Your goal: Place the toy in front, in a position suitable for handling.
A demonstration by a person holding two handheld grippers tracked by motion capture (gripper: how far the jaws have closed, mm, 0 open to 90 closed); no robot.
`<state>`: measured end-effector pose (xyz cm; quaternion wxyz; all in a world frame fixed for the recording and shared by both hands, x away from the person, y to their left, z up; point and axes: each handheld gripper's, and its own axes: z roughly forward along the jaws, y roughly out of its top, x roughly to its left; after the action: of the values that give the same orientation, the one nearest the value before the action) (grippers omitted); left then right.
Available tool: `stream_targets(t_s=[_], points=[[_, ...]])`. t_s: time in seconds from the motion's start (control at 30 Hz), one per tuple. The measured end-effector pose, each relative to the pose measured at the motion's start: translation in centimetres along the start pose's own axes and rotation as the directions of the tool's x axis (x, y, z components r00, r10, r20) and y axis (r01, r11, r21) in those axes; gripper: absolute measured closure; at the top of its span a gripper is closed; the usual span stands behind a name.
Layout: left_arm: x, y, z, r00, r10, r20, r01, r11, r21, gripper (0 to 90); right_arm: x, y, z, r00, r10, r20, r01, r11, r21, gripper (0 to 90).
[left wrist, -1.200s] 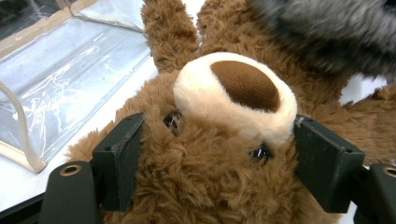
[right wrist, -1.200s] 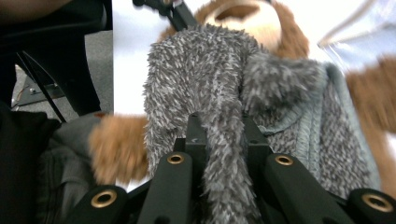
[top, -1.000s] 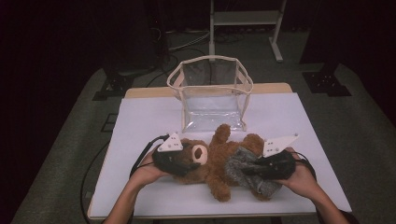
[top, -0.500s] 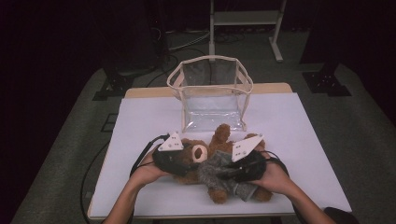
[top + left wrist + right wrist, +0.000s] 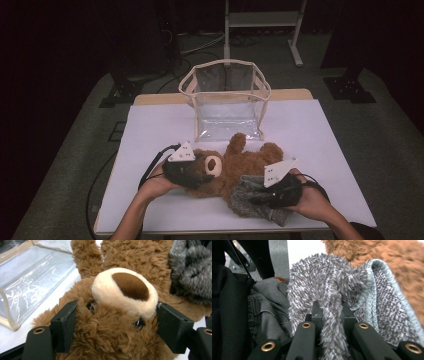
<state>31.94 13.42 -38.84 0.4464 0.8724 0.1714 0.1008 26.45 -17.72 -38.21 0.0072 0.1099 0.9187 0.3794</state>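
Looking down from the high view, I see the brown teddy bear [image 5: 235, 167] lying on its back on the white table [image 5: 150, 130], just in front of the clear plastic bag [image 5: 227, 100]. My left gripper [image 5: 202, 176] has its 2 jaws clamped on either side of the bear's head, snout between them. My right gripper [image 5: 260, 197] is pinched tight on a fold of the grey fuzzy cloth [image 5: 252, 197], which lies over the bear's lower body
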Motion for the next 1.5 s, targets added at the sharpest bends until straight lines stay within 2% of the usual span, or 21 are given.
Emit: stream_targets(t_s=[0.07,0.23,0.37,0.57,0.63,0.83,0.97,1.07,1.17,1.33,1.43,1.5], points=[[-0.1,0.0,0.0,1.0,0.009,0.0,-0.009,0.9999,0.007,24.4,0.0,0.2,0.0,1.0,-0.001,-0.003,0.001,1.0,-0.007,77.6],[-0.1,-0.2,-0.2,0.9998,0.019,0.004,-0.019,0.9997,0.014,24.4,0.1,1.1,0.8,0.9991,-0.038,-0.017,0.037,0.999,-0.022,77.6],[-0.1,-0.3,-0.3,0.9995,0.029,0.01,-0.029,0.9995,0.009,24.4,0.1,0.6,-0.1,0.9999,-0.016,0.001,0.016,0.998,-0.062,77.6],[-0.2,-0.5,-0.4,0.9984,0.054,0.016,-0.054,0.9985,0.007,24.4,-0.5,-1.7,-3.1,0.9959,0.066,0.062,-0.057,0.99,-0.13,77.6],[-0.2,-0.5,-0.4,0.9982,0.057,0.016,-0.057,0.9983,0.007,24.4,-0.7,-2.9,-3.9,0.9914,0.099,0.085,-0.086,0.986,-0.144,77.6],[-0.2,-0.6,-0.4,0.9975,0.066,0.027,-0.066,0.9978,0.008,24.4,-1.3,-6.6,-5.2,0.9734,0.209,0.094,-0.19,0.966,-0.177,77.6],[-0.3,-0.5,-0.4,0.9972,0.07,0.027,-0.07,0.9974,0.013,24.4,-1.5,-7.8,-5.9,0.9602,0.256,0.112,-0.231,0.953,-0.195,77.5],[-0.3,-0.5,-0.4,0.997,0.072,0.028,-0.072,0.9972,0.017,24.5,-1.8,-7.2,-6.3,0.9607,0.25,0.121,-0.22,0.951,-0.216,77.6],[-0.5,-0.5,-0.4,0.9957,0.086,0.033,-0.087,0.9959,0.023,24.5,-2.4,-5.8,-6.3,0.9664,0.225,0.124,-0.193,0.954,-0.229,77.5],[-0.6,-0.7,-0.7,0.9938,0.103,0.04,-0.104,0.9941,0.029,24.5,-3.8,-3.7,-5.3,0.9738,0.198,0.111,-0.168,0.957,-0.235,77.5],[-0.6,-0.8,-0.7,0.9934,0.105,0.047,-0.106,0.9941,0.023,24.5,-4.1,-3.5,-4.5,0.9757,0.195,0.101,-0.168,0.96,-0.225,77.5],[-0.6,-0.8,-0.8,0.9926,0.111,0.05,-0.112,0.9934,0.025,24.6,-4.2,-4.1,-4.4,0.9732,0.208,0.098,-0.182,0.957,-0.225,77.4]])
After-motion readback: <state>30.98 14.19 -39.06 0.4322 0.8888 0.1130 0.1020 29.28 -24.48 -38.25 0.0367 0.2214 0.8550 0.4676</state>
